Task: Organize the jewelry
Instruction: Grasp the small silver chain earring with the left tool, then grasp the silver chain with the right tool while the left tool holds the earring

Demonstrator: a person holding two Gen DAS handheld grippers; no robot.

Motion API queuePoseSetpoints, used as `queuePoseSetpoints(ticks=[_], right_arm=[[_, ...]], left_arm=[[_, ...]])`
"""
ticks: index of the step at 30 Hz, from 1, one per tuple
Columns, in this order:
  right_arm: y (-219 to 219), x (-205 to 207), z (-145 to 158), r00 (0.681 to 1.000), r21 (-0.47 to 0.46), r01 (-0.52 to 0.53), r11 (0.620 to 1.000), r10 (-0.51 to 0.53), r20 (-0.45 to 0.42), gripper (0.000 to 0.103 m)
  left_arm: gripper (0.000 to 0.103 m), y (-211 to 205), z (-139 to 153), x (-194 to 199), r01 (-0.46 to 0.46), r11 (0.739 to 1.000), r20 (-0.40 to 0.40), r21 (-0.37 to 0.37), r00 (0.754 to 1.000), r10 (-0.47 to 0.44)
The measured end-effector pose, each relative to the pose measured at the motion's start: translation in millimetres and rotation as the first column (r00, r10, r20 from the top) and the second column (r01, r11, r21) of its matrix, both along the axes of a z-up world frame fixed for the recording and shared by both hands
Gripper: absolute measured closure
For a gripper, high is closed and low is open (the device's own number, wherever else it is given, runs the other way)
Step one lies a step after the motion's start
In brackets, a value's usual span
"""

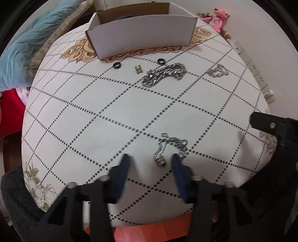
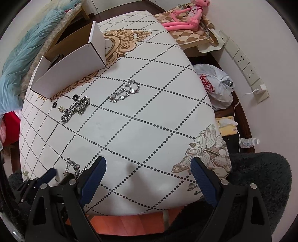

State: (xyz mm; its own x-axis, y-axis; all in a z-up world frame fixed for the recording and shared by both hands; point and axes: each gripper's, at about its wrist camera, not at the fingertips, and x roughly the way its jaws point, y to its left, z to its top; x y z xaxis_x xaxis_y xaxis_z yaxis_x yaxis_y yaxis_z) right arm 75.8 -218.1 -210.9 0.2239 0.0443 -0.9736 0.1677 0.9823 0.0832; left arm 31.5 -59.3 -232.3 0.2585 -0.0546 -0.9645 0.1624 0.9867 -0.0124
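A thin silver necklace with a ring pendant (image 1: pixel 161 158) lies near the front edge of the table (image 1: pixel 93 115), which has a white cloth with dotted diamonds. My left gripper (image 1: pixel 150 158) points down at it, and the pendant sits between the blue fingers without touching them. In the right wrist view the same necklace (image 2: pixel 71 167) shows at lower left. My right gripper (image 2: pixel 148 162) stands wide open over bare cloth. Farther back lie a thick silver chain (image 1: pixel 163 74), a disc bracelet (image 1: pixel 218 71), two black rings (image 1: pixel 116 65) (image 1: pixel 160 61) and a small gold piece (image 1: pixel 138 69). Behind them stands an open white box (image 1: pixel 141 37).
A blue blanket (image 1: pixel 37 46) lies off the table's left side. On the right are a pink plush toy (image 2: pixel 188 14), a plastic bag (image 2: pixel 216 85), wall sockets (image 2: pixel 247 68), a tissue box (image 2: pixel 227 126) and a bottle (image 2: pixel 249 142). A dark fleecy sleeve (image 2: pixel 260 176) fills the near right.
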Motion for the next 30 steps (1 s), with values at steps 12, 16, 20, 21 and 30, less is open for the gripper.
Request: queuePoseSetpoints(ticks=[12, 16, 20, 21, 30], right_arm=[[4.3, 6.6, 8.0, 1.0, 0.074, 0.002, 0.997, -0.004, 0.031, 0.01], [4.9, 17.2, 12.3, 0.999, 0.127, 0.004, 0.992, -0.01, 0.046, 0.01], [4.6, 27.6, 12.5, 0.998, 0.157, 0.02, 0.987, -0.028, 0.048, 0.01], [4.9, 29.1, 12.5, 0.998, 0.161, 0.021, 0.987, -0.029, 0.048, 0.01], [50.9, 74.4, -5.1, 0.999, 0.221, -0.027, 0.975, 0.017, 0.048, 0.032]], left_arm=[[0.094, 31.0, 25.3, 8.0, -0.067, 0.993, 0.053, -0.093, 0.996, 0.072], [0.094, 62.1, 39.6, 22.2, -0.131, 0.985, 0.082, -0.112, 0.987, 0.141], [0.094, 92.4, 45.6, 35.5, -0.188, 0.974, 0.092, -0.123, 0.975, 0.2], [0.094, 99.0, 46.3, 38.5, -0.199, 0.972, 0.094, -0.122, 0.973, 0.211], [0.094, 114.8, 42.7, 56.1, -0.218, 0.97, 0.1, -0.108, 0.968, 0.229]])
